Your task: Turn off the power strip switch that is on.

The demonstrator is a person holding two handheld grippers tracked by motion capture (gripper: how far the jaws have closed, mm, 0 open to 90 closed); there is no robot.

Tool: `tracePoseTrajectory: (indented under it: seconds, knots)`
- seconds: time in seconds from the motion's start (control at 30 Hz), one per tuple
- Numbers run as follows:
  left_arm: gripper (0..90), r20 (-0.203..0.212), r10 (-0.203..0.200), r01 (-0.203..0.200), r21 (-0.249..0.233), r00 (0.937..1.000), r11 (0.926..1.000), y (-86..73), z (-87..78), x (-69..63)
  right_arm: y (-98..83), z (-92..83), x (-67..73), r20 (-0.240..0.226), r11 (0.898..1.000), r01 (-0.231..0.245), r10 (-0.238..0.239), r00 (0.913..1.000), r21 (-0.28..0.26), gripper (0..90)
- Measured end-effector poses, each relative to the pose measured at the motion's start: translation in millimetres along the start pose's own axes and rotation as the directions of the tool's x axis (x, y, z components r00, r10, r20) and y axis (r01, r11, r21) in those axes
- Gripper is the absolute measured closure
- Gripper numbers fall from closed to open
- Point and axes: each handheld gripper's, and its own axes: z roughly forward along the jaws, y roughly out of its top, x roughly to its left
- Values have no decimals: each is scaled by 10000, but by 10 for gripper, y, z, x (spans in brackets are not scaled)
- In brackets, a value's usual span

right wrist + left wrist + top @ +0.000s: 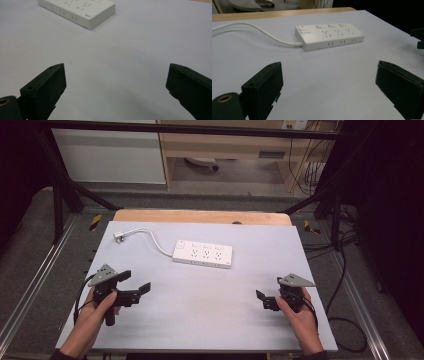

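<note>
A pale grey table top (200, 305) with a wooden strip along its far edge was seen from above, set over a grey floor with black frame legs on both sides. A white power strip (202, 253) lay flat on the far half of the table, near the middle, with its white cable (152, 238) curving away to a plug (118, 236) near the far left corner. The left gripper (136, 285) was held in the left hand (95, 312) at the near left of the table, its jaws spread wide apart with nothing between them. The right gripper (261, 299) was held in the right hand (295, 312) at the near right, its jaws likewise wide apart and empty. Both grippers were well apart from the power strip.
</note>
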Motion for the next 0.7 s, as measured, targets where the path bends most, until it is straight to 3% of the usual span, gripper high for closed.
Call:
tracePoseTrajectory:
  seconds: [0.27,0.47,0.57,0.7]
  knots:
    - [73,58,-262,261,264,9996,9993,-273,-35,-48,-6,3,-11,48,10000,-57,57,10000,67,30]
    - [81,285,-144,129,534,9995,9985,-375,-76,-106,-20,13,-28,263,9996,-126,120,9996,240,31]
    - [79,438,73,-104,713,9990,9974,-440,-77,-174,-44,33,-55,531,9984,-194,166,9984,528,32]
    - [79,435,42,-84,965,9990,9953,-477,-43,-223,-99,102,-98,1098,9920,-273,137,9939,1234,29]
